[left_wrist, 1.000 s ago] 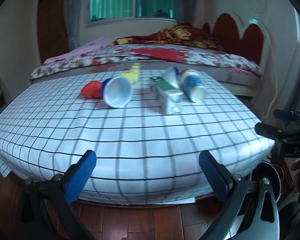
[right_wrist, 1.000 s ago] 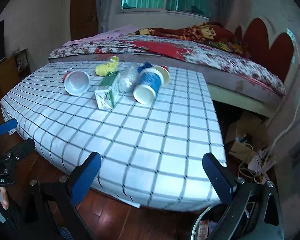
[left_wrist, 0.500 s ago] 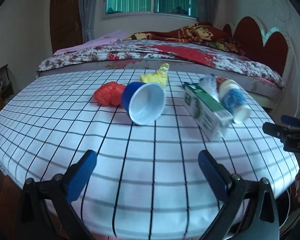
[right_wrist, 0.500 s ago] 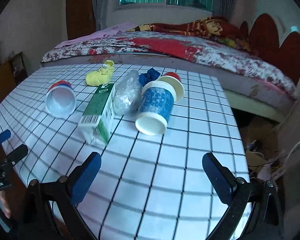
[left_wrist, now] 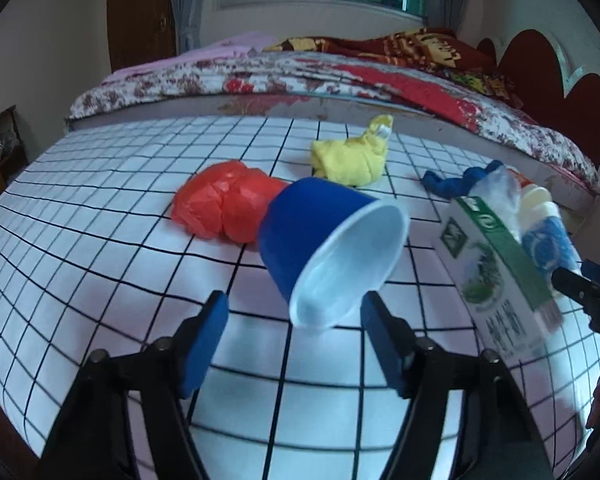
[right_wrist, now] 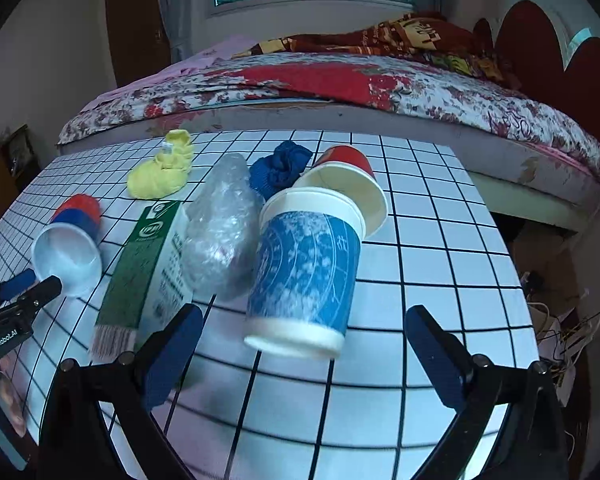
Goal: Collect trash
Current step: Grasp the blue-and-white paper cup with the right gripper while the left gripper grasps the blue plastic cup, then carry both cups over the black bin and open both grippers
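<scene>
A blue paper cup lies on its side on the checked tablecloth, mouth toward me. My left gripper is open with its jaws either side of the cup's rim, not touching. A blue-patterned paper cup lies on its side in the right wrist view. My right gripper is open just in front of its base. A green and white carton, a clear plastic bag, a red cup, and crumpled red, yellow and blue wads lie around.
A bed with a floral cover stands behind the table, with a red heart-shaped headboard. Cables and clutter lie on the floor to the right of the table. The left gripper also shows at the left edge of the right wrist view.
Both grippers have moved forward over the table toward the trash. The left jaws have narrowed around the blue cup. The right gripper has come up close to the patterned cup.
</scene>
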Demonstrator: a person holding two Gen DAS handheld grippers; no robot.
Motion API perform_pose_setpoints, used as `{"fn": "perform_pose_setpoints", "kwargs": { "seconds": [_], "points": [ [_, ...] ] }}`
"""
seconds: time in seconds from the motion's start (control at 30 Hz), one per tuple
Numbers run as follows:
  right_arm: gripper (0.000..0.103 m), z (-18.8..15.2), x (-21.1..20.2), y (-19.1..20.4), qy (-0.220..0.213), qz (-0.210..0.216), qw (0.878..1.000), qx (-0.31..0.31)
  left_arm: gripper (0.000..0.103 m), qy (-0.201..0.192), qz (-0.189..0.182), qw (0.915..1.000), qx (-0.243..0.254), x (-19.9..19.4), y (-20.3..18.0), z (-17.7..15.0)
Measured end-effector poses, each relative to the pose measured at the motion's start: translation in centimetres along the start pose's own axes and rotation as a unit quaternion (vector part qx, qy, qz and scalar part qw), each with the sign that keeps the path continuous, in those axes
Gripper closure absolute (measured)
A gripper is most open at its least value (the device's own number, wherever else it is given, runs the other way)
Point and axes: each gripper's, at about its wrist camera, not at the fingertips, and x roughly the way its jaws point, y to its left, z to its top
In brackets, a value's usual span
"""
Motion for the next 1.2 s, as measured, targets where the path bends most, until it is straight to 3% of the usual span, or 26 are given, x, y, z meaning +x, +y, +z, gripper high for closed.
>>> {"fn": "perform_pose_setpoints", "kwargs": {
  "seconds": [0.17,0.27,0.4,0.43,0.7,0.93,1.2],
  "points": [
    [0.013,0.0,0.9,-0.3,0.011,0.008,1.000,0.005,0.055,0.020,0.010,0.9997,-0.001,1.6,0.2,0.5],
    [0.027,-0.2,1.3,-0.6,0.020,0.011,1.000,0.008,0.082,0.034,-0.001,0.9994,-0.002,2.2,0.3,0.6],
    [0.045,-0.6,1.1,-0.8,0.024,0.014,1.000,0.008,0.096,0.021,-0.015,0.9996,-0.010,1.4,0.7,0.7],
    [0.045,-0.7,1.0,-0.8,0.024,0.010,1.000,0.004,0.098,0.015,-0.017,0.9997,-0.012,1.0,0.8,0.6],
    [0.048,-2.1,-2.2,-1.7,-0.001,0.009,1.000,-0.003,0.099,-0.030,-0.029,0.9989,-0.022,-3.0,1.3,-0.8],
    [0.048,-3.9,-7.2,-2.9,-0.038,0.008,0.999,-0.004,0.099,-0.050,-0.042,0.9973,-0.036,-7.1,1.2,-3.0],
    [0.047,-6.9,-11.9,-3.9,-0.058,0.006,0.998,0.007,0.099,-0.063,-0.053,0.9966,-0.005,-11.1,-1.0,-5.2]
  ]
}}
